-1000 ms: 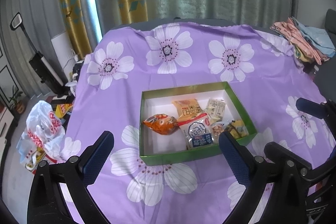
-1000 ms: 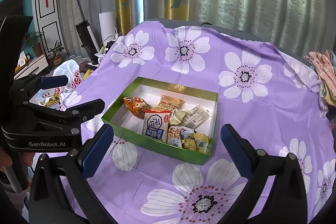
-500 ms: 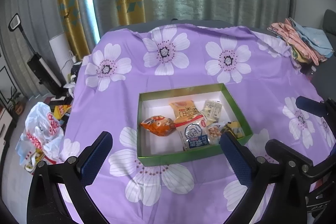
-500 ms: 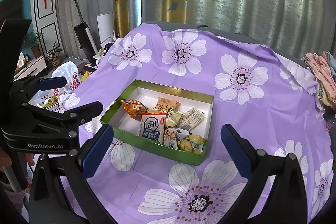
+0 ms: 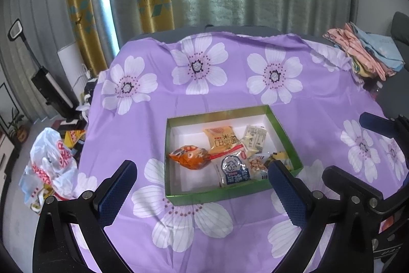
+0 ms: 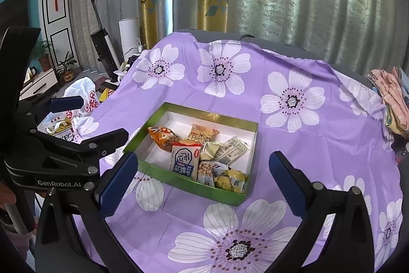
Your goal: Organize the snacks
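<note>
A green box (image 5: 225,195) with a white inside sits on the purple flowered tablecloth (image 5: 217,83); it also shows in the right wrist view (image 6: 179,179). It holds several snack packets: an orange bag (image 5: 190,156), a pale orange packet (image 5: 222,140), a white and blue packet (image 5: 234,170). My left gripper (image 5: 202,192) is open and empty, held back from the box's near edge. My right gripper (image 6: 202,184) is open and empty, also short of the box. The left gripper shows in the right wrist view (image 6: 89,119) at the left.
A pile of folded clothes (image 5: 363,53) lies at the table's far right. A white and red plastic bag (image 5: 51,165) sits on the floor at the left, with a vacuum cleaner (image 6: 102,42) and plants beyond. Curtains hang behind the table.
Both grippers have pulled back and up a little from the box, which looks smaller and farther now. Both stay open and empty.
</note>
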Demonstrator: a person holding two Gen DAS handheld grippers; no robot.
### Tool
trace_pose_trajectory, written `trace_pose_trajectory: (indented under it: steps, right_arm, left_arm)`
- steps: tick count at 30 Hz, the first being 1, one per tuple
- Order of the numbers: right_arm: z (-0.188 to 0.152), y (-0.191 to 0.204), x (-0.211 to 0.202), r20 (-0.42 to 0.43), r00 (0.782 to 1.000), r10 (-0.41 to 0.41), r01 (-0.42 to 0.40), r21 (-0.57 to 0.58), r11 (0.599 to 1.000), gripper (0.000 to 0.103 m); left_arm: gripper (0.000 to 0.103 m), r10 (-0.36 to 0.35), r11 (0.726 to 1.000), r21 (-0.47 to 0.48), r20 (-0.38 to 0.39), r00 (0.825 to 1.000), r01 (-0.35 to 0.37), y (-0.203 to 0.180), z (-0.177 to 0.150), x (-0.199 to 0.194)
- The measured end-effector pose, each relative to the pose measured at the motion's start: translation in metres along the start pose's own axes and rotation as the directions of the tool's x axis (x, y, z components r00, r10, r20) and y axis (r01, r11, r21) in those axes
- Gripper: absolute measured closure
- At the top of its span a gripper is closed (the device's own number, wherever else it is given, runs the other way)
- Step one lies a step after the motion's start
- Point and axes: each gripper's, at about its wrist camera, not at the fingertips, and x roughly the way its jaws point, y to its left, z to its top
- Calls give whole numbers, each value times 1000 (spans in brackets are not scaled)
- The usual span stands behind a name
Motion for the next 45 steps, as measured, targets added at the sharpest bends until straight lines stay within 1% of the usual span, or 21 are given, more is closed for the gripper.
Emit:
trace_pose_trajectory:
  steps: [6, 13, 18, 27, 36, 45]
  right_arm:
    - [11, -3, 0, -13, 1000, 13, -13, 5, 1000, 0]
    - [27, -7, 6, -34, 999, 12, -12, -8, 1000, 0]
    - [33, -8, 9, -35, 999, 14, -14, -5, 1000, 0]
    - [40, -11, 13, -34, 999, 11, -12, -7, 1000, 0]
    - [45, -12, 14, -29, 999, 16, -16, -3, 1000, 0]
    - [51, -11, 2, 5, 1000, 15, -15, -11, 1000, 0]
  left_arm:
    - [1, -4, 1000, -23, -2, 1000, 4, 3, 15, 1]
    - [1, 11, 1000, -22, -12, 1000, -11, 2, 25, 5]
    - [1, 13, 999, -34, -19, 1000, -14, 4, 34, 8]
    - [1, 19, 999, -36, -26, 999, -20, 5, 40, 13]
    - [1, 51, 999, -19, 11, 999, -51, 1, 46, 1]
    - [1, 71, 997, -13, 42, 997, -71, -2, 54, -13]
